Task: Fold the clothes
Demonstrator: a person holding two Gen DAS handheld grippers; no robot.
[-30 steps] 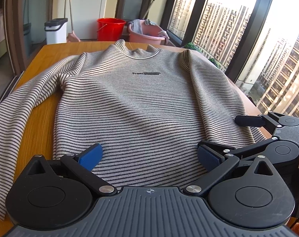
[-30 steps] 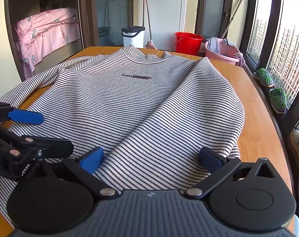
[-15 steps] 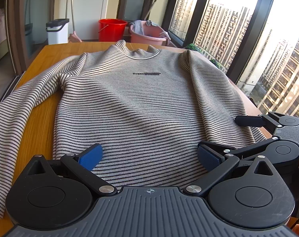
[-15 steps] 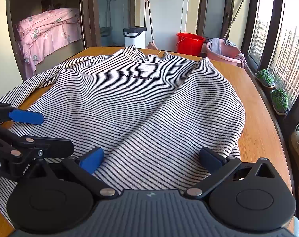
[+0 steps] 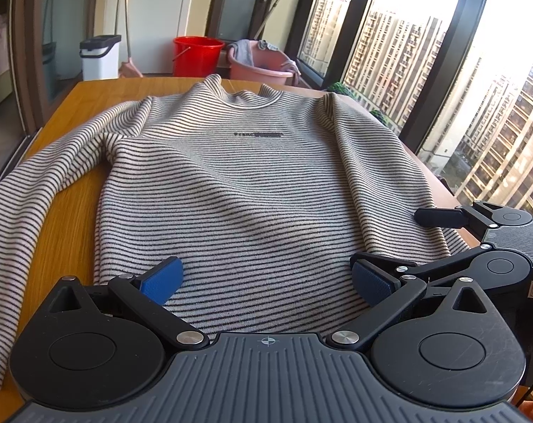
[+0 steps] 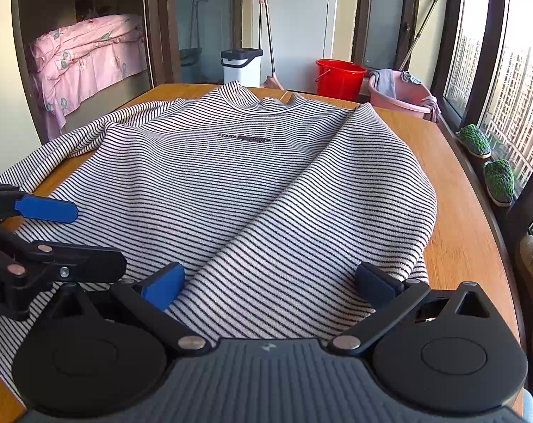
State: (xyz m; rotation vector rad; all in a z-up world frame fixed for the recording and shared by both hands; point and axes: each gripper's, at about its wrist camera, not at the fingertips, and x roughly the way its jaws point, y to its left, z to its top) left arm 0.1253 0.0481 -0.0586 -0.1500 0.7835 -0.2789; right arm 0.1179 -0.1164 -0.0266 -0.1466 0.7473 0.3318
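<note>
Beyond sweater (image 6: 252, 190) — pink bedding (image 6: 86, 56), right view only.

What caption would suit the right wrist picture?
Open right gripper poised over the hem of a striped sweater spread on a wooden table, left gripper alongside.

Red bucket (image 5: 197, 54) stands beside pink basin (image 5: 261, 66).

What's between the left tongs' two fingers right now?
Only the striped sweater's hem, flat on the table; the left tongs are open, per the left wrist view.
</note>
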